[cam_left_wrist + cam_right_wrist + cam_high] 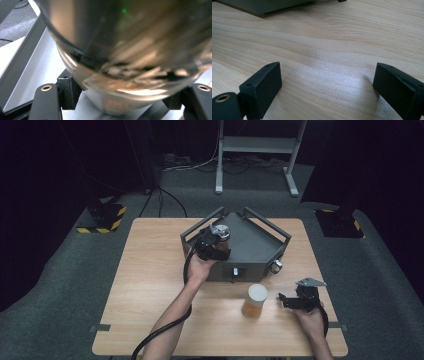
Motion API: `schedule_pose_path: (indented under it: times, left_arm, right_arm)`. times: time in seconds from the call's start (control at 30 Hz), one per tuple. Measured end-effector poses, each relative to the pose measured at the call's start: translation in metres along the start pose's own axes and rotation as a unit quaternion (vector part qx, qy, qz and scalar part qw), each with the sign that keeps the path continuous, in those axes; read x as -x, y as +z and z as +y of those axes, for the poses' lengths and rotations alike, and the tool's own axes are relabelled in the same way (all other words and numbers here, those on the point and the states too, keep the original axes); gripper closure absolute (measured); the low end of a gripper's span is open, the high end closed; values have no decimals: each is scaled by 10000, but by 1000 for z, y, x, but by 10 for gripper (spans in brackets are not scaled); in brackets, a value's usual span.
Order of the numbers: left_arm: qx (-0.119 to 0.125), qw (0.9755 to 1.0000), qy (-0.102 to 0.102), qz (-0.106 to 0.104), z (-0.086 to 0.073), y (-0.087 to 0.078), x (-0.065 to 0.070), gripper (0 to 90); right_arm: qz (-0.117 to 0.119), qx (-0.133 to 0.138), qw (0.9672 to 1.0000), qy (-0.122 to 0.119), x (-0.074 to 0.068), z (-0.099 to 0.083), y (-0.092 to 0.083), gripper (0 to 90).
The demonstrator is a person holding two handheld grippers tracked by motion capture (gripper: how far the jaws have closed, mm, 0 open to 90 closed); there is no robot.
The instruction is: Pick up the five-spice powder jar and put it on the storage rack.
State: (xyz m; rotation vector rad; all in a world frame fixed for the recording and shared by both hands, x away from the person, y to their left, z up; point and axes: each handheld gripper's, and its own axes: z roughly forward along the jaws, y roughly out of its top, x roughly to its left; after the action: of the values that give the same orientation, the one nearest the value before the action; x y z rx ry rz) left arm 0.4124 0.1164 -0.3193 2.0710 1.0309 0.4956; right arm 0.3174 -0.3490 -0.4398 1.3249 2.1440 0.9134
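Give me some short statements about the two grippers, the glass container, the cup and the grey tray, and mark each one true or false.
1. The left gripper is closed on a clear glass container. True.
2. The right gripper holds the cup. False: its jaws stand open over bare wooden table, with nothing between them.
3. The cup with amber contents stands on the table in front of the grey tray. True.
4. The cup stands inside the tray. False: it is outside, on the table.
5. The left gripper is over the tray. True.
6. The table top is black metal. False: it is light wood.
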Motion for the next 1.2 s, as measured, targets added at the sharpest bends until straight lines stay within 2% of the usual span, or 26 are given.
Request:
schedule_pose_path:
  times: [0.83, 0.9, 1.2]
  left_arm:
    - [31, 10000, -23, 52, -5, 1, 3, 304]
    - [38, 9999, 41, 91, -6, 1, 5, 281]
    - [190, 9998, -67, 25, -10, -4, 2, 157]
  right_arm:
    - [-2, 0, 10000, -3, 0, 0, 0, 84]
    - [-2, 1, 10000, -2, 0, 0, 0, 84]
    - [-2, 1, 10000, -2, 0, 0, 0, 84]
